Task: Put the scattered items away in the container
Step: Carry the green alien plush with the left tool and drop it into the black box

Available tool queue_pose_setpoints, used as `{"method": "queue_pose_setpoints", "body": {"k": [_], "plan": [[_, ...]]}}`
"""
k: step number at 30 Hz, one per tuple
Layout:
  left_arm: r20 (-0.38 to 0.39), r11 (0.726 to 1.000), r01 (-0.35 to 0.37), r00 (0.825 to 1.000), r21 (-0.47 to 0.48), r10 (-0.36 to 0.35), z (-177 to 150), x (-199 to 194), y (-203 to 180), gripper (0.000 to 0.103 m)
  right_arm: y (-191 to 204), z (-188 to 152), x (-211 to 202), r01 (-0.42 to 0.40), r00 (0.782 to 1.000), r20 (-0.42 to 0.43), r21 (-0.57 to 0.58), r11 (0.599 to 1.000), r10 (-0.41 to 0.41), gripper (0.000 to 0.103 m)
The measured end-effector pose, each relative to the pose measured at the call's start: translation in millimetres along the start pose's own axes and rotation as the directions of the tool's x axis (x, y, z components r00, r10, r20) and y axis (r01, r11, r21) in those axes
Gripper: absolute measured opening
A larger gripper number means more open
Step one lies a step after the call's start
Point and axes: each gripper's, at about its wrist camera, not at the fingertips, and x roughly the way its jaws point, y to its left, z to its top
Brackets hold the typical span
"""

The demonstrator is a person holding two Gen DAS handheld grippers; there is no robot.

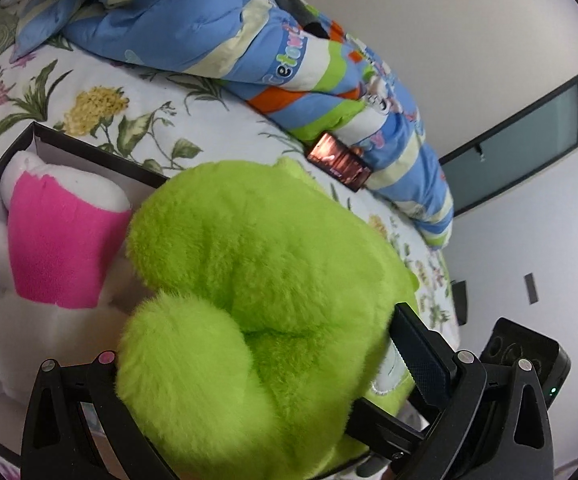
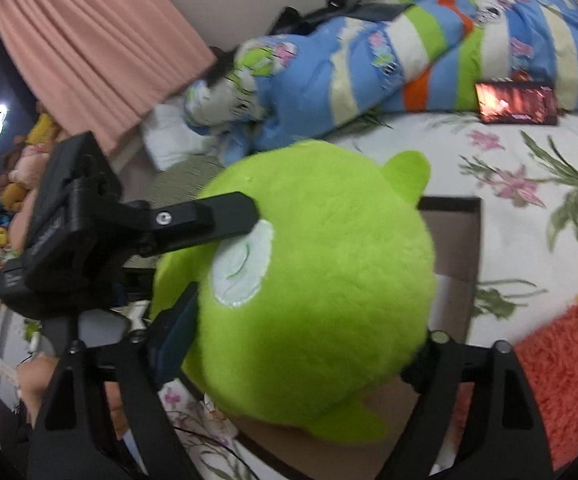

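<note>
A large lime-green plush toy (image 1: 257, 304) fills the middle of both views, pressed between the two grippers over a dark-rimmed box (image 1: 89, 150) that sits on a floral bedsheet (image 1: 161, 108). The left gripper (image 1: 249, 392) has its jaws spread wide around the toy's fuzzy body, the fur bulging between them; the right gripper (image 2: 301, 344) likewise clamps the toy from the other side, its jaws held apart by the plush's round head. In the right wrist view one finger (image 2: 225, 220) of the left gripper presses beside a white embroidered eye patch (image 2: 243, 262). Inside the box, just beside the green toy, lies a white plush in a pink garment (image 1: 61, 240), touching the box's far wall. Whether the green toy already rests on the box floor cannot be told. A striped blue quilt (image 1: 249, 40) is heaped along the wall, a phone with a lit screen (image 2: 517, 102) lying against it, and an orange shaggy fabric (image 2: 561, 368) borders the box.
</note>
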Motion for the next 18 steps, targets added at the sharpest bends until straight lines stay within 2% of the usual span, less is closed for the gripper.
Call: {"method": "queue_pose_setpoints", "body": {"k": [6,10,13,16,18], "plan": [[-0.003,0.997,-0.073,0.997,0.032,0.073,-4.2,1.9,-1.9,0.101,-6.6,-5.0,-6.7,0.081,0.997,0.005,0.005,0.997,-0.081,0.088],[-0.017,0.992,-0.093,0.995,0.084,0.094,-8.1,8.3,-14.4,0.101,-7.2,-7.2,-15.6,0.121,0.992,0.018,0.005,0.993,-0.121,0.09],[0.006,0.984,-0.137,0.991,0.11,0.137,-9.4,6.0,-22.6,0.101,-8.0,-8.2,-13.9,0.164,0.986,0.005,-0.003,0.986,-0.164,0.091],[0.036,0.986,-0.134,0.991,0.1,0.131,-8.8,-1.8,-22.4,0.101,-3.5,-8.1,-4.6,0.157,0.987,-0.025,-0.025,0.987,-0.158,0.093],[0.054,0.986,-0.14,0.989,0.093,0.136,-8.0,-8.4,-19.6,0.101,-3.2,-7.1,3.2,0.121,0.991,-0.049,-0.01,0.993,-0.121,0.097]]}}
